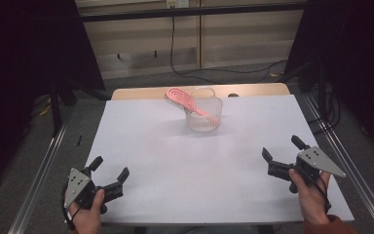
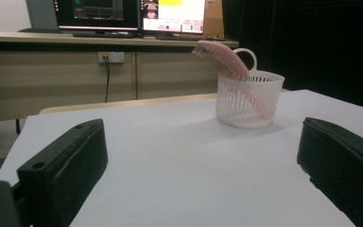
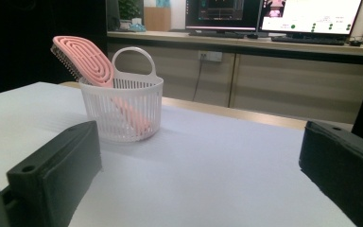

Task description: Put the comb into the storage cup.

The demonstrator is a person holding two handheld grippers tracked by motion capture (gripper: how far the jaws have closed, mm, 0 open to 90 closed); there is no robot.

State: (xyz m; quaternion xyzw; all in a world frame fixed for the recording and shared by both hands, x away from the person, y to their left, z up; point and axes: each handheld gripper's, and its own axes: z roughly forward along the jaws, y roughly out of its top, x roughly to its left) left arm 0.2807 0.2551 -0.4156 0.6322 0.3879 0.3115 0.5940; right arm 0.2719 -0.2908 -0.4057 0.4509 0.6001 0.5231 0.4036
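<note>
Counter (image 1: 175, 165) holds one white slatted basket (image 1: 204, 117) near its far edge, and in it stands one pink hairbrush (image 1: 182, 99), handle down and head leaning out over the rim. Two tools sit at the near edge, well apart from the basket: the left tool (image 1: 108, 170) and the right tool (image 1: 281, 150), one in each hand. Both have their jaws spread wide with nothing between them.
</note>
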